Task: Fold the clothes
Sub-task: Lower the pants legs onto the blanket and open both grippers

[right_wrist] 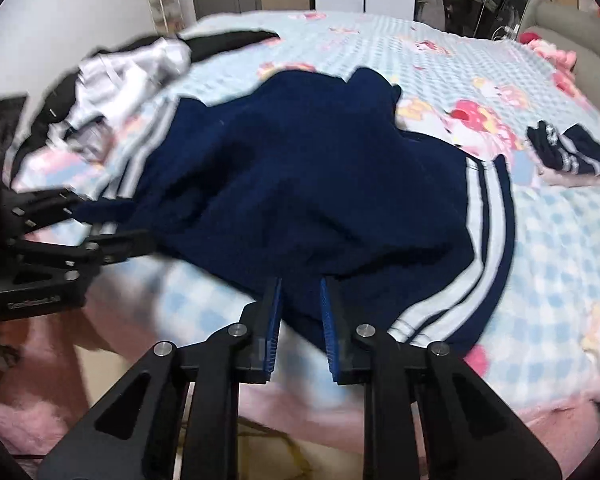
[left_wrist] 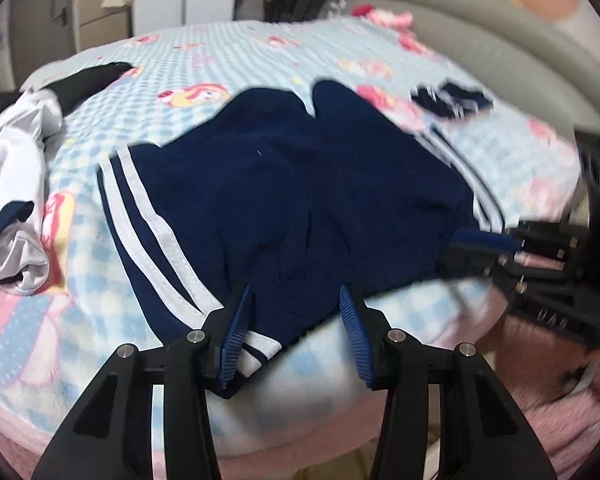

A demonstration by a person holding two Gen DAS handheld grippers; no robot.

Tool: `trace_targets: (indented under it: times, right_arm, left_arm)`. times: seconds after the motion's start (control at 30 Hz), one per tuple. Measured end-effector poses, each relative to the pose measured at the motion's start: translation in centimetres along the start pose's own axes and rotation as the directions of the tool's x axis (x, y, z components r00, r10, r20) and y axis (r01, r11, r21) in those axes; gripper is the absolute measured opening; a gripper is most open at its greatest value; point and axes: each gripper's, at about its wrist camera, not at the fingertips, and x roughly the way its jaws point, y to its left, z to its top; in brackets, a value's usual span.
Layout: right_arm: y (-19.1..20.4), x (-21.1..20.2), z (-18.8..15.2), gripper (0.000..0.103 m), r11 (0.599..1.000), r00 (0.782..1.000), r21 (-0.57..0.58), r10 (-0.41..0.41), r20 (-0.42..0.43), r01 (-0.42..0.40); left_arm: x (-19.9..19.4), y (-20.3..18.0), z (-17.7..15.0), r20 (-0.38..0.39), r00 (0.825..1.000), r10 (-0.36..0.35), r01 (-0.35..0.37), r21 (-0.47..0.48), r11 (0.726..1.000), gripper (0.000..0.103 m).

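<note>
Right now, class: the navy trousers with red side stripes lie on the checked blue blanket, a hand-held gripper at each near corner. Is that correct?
Not quite. The navy trousers have white side stripes, not red, as both wrist views show. They do lie on the checked blue blanket, with the left hand-held gripper and right hand-held gripper at the near corners.

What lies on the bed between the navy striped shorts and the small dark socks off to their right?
Only bare patterned blanket separates the navy shorts from the socks, clearest in the right wrist view.
</note>
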Motion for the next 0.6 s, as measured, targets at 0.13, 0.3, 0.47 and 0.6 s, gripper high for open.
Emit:
trace_targets:
  times: [0.13,0.3,0.47,0.6]
  right_arm:
    - [0.7,1.1,0.8,0.030,0.995,0.995,-0.032,-0.099,0.022,0.100]
    - [-1.6,3.3,0.1,0.029,0.996,0.991,0.061,-0.062,-0.122,0.070]
    - [-2.6,1.6,1.0,0.030,0.995,0.995,0.099,0.017,-0.096,-0.008]
    - [-3.9,0.9,4.8,0.032,0.989,0.999,0.142,0.037,-0.031,-0.032]
  left_arm:
    - [1.0,0.7,0.3,-0.028,0.999,0.045,-0.046,-0.040,0.998,0.048]
    - [0.9,2.1,-0.3,-0.089,0.995,-0.052,0.045,-0.077,0.996,0.049]
    - [-0.6,6.1,1.4,0.001,0.998,-0.055,0.054,-0.206,0.977,0.049]
    - [0.0,11.0,3.3,0.023,1.000,0.016,-0.007,-0.345,0.938,0.050]
